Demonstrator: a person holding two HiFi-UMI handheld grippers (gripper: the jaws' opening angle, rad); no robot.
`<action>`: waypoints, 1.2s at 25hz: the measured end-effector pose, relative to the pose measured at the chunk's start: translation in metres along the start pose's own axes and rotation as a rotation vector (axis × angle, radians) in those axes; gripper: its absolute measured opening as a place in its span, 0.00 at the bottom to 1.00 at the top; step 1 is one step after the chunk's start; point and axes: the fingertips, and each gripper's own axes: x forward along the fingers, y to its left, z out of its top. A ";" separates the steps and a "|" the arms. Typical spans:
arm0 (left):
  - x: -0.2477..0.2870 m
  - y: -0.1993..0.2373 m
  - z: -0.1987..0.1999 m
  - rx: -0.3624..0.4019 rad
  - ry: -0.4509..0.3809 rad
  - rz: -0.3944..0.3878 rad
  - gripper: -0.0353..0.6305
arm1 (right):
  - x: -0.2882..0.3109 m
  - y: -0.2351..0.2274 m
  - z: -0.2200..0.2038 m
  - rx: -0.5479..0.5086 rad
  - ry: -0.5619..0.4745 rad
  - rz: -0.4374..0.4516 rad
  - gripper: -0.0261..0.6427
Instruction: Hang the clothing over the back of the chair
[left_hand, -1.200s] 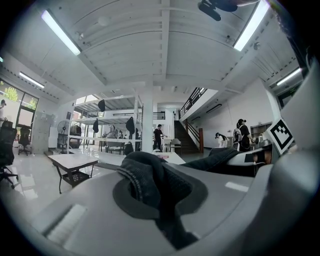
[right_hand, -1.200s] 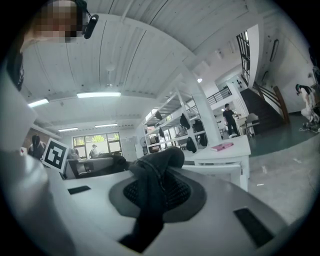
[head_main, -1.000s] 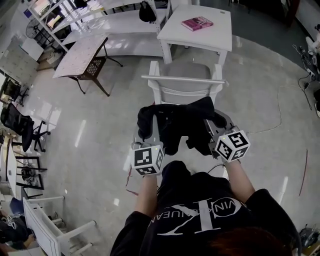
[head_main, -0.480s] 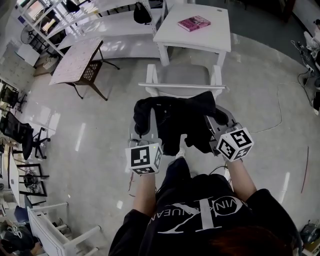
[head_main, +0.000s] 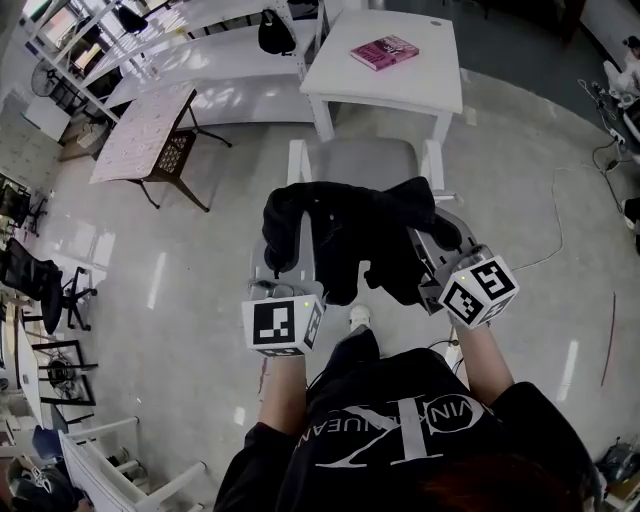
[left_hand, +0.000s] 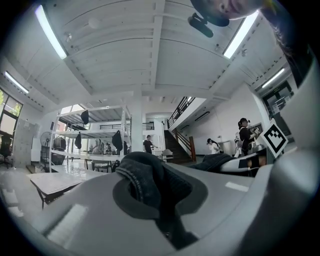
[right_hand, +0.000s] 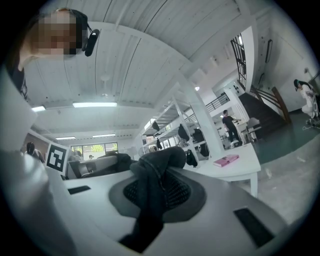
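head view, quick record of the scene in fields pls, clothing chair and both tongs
clothing: black garment, bunched, held up between both tongs
left tongs: shut on the garment
right tongs: shut on the garment
chair: white, grey seat, just beyond the garment; back rail hidden by the cloth
draped yet: not released; contact with chair cannot be told
behind chair: white table with a pink book

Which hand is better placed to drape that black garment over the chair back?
Right, narrowly. Both are shut on the black garment, but the right gripper sits nearer the white chair than the left gripper. Likely both must move together.
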 end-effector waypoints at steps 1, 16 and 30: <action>0.005 0.002 0.005 0.002 -0.010 -0.006 0.10 | 0.005 -0.002 0.006 0.005 0.001 0.004 0.12; 0.101 0.032 0.101 0.023 -0.205 -0.143 0.10 | 0.103 -0.014 0.111 0.137 -0.088 0.108 0.12; 0.276 0.093 0.113 -0.030 -0.195 -0.200 0.10 | 0.211 -0.136 0.159 0.103 -0.108 -0.037 0.12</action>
